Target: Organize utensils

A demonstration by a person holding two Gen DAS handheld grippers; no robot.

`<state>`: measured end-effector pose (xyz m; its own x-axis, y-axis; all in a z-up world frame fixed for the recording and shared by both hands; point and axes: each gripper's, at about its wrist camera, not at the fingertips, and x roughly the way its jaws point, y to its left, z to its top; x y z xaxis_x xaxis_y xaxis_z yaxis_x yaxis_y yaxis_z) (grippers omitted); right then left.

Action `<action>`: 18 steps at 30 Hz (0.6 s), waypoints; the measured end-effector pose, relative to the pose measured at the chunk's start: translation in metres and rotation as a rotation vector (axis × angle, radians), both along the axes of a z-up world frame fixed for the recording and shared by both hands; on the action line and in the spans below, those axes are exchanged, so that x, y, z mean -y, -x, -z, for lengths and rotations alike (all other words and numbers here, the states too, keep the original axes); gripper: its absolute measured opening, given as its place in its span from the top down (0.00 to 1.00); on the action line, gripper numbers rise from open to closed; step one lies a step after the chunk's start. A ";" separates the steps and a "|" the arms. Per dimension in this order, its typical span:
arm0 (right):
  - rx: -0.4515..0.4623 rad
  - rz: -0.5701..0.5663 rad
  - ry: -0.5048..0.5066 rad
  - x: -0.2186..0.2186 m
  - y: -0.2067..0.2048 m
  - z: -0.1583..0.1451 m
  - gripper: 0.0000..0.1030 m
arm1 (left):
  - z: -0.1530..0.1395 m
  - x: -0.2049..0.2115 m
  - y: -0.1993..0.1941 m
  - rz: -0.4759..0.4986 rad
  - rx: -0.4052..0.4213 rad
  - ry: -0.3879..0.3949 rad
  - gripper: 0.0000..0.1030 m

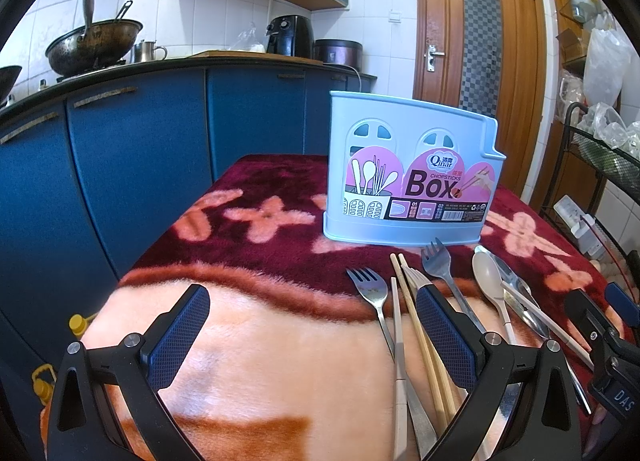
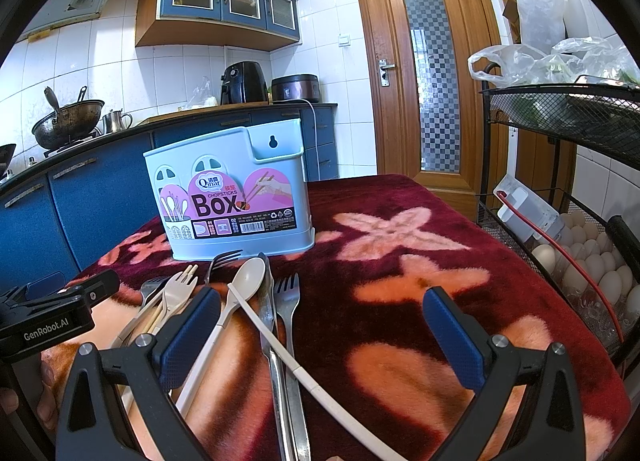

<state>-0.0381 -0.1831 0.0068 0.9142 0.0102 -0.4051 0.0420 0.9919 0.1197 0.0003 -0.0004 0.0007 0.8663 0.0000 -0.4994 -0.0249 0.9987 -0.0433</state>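
Observation:
A light blue chopsticks box [image 1: 408, 173] [image 2: 232, 197] stands upright at the back of a table covered by a red and peach blanket [image 1: 248, 345] [image 2: 400, 261]. In front of it lie loose utensils: a metal fork [image 1: 370, 289], wooden chopsticks [image 1: 416, 321], a second metal fork [image 1: 438, 265] [image 2: 286, 293], a beige spoon [image 1: 486, 273] [image 2: 250, 273], a beige fork [image 2: 176, 293] and a beige chopstick [image 2: 280, 345]. My left gripper [image 1: 312, 325] is open, its right finger over the chopsticks. My right gripper [image 2: 322, 333] is open above the utensil handles, holding nothing.
Blue kitchen cabinets [image 1: 140, 181] run behind and left of the table, with a wok [image 1: 94, 45] on the counter. A black wire rack [image 2: 560, 229] with eggs [image 2: 596, 265] stands close to the table's right edge. A wooden door [image 2: 424, 61] is behind.

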 end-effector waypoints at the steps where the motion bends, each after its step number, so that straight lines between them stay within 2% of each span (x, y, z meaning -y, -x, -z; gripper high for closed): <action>1: 0.000 0.000 0.000 0.000 0.000 0.000 0.00 | 0.000 0.000 0.000 0.000 0.000 0.000 0.00; 18: 0.003 -0.012 -0.004 0.001 0.002 -0.001 0.00 | 0.000 0.000 0.000 0.000 0.000 0.001 0.00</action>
<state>-0.0396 -0.1840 0.0074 0.9151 0.0233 -0.4026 0.0293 0.9919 0.1239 0.0004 -0.0002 0.0005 0.8661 -0.0004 -0.4999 -0.0249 0.9987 -0.0440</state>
